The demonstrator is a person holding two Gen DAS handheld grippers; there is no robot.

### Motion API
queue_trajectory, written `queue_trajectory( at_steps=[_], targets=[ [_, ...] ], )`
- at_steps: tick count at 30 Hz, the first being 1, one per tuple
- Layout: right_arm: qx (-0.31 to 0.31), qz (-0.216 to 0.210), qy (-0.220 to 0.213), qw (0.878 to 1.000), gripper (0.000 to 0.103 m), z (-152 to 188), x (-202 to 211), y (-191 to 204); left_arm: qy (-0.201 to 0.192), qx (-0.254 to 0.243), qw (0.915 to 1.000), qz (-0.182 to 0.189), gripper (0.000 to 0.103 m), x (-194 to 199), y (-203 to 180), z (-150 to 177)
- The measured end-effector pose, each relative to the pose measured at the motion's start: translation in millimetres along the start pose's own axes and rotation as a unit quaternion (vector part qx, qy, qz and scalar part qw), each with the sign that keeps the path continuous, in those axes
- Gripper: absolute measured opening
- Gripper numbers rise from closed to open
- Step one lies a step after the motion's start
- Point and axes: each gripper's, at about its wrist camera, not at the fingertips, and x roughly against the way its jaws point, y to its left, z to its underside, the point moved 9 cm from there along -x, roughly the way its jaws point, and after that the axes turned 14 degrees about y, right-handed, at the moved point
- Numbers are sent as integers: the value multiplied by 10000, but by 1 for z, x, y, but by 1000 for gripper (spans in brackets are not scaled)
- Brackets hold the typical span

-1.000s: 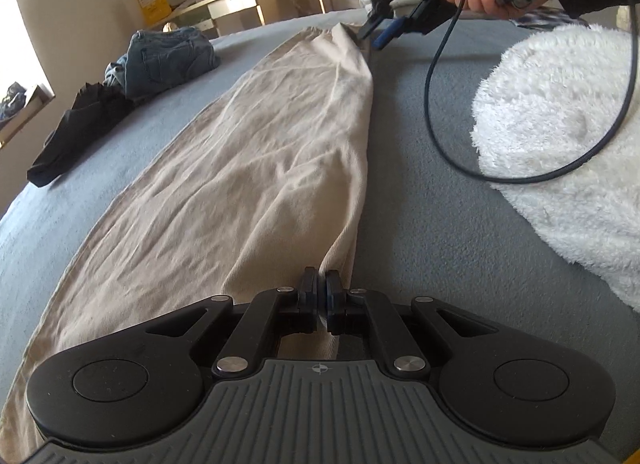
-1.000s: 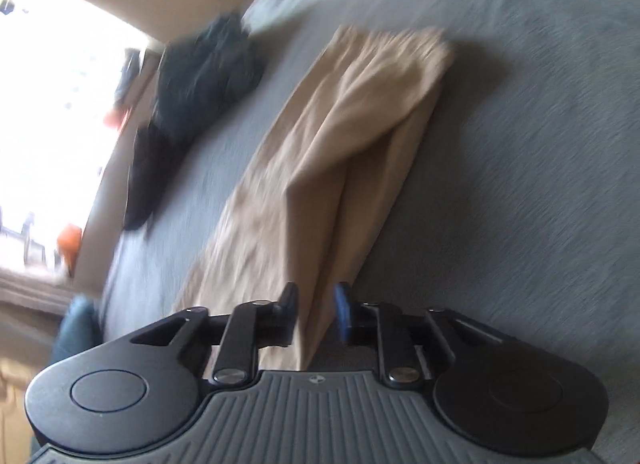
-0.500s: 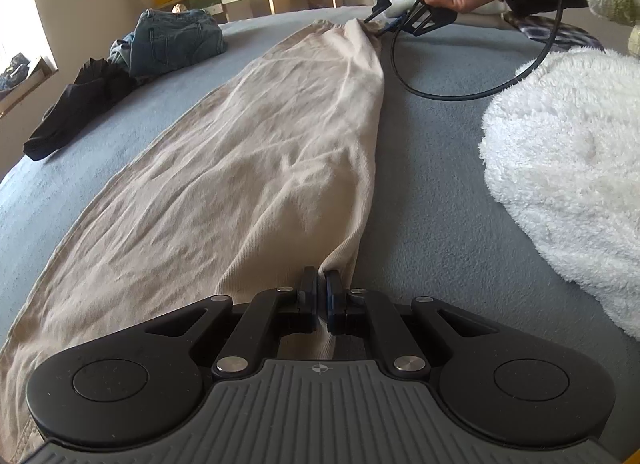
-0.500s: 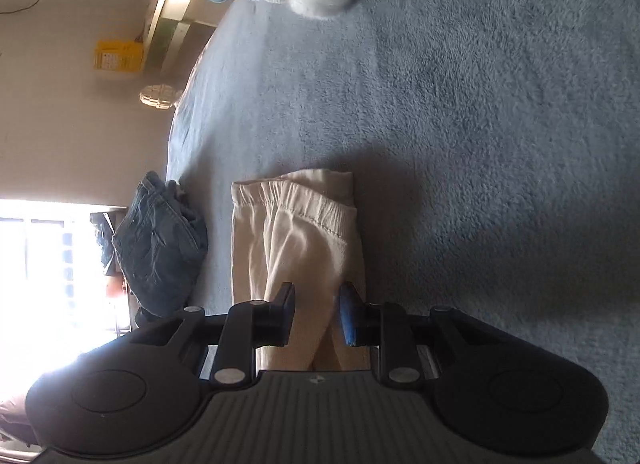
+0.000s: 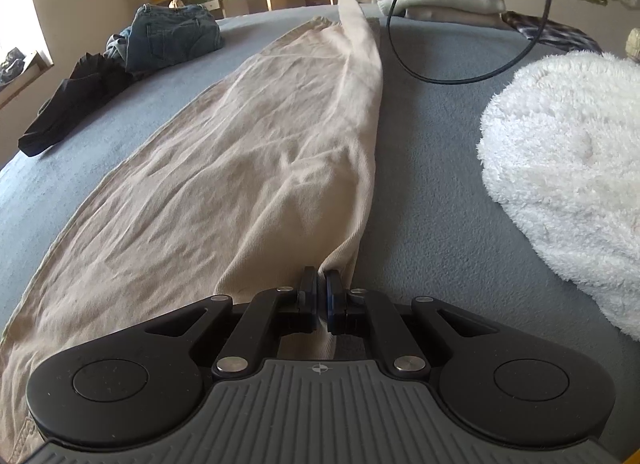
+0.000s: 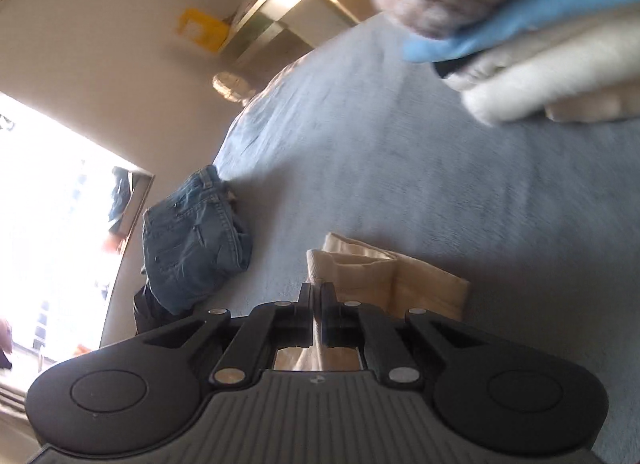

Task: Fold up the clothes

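Two grippers pinch opposite ends of the beige trousers (image 5: 256, 168), which lie stretched along the bed (image 5: 432, 168). Left gripper (image 5: 320, 288) is clamped on cloth at 6 o'clock; right gripper (image 6: 318, 296) is clamped on the other end at 12 o'clock, lifting it slightly. Jeans (image 5: 172, 34) and a black garment (image 5: 76, 100) sit at 10 o'clock, a white fleece (image 5: 568, 168) at 3 o'clock.
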Motion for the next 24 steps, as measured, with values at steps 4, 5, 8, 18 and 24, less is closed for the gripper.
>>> queue_trajectory(
  at_steps=[4,5,8,18,24],
  targets=[
    [-249,574,180,9979,1,8,-11,-38,9,29,10000,-13,3,0,0,0],
    [-367,729,188,9965,1,9,-11,-51,7,28,10000,-18,3,0,0,-1],
    [-626,780,115,9949,0,17,-5,-76,1,15,10000,-28,3,0,0,0],
    [-160,303,-64,9994,0,6,7,-50,16,-102,9999,-97,3,0,-3,0],
    [-377,313,-28,9988,0,3,10,-68,6,-125,9998,-146,3,1,-5,0]
  ],
)
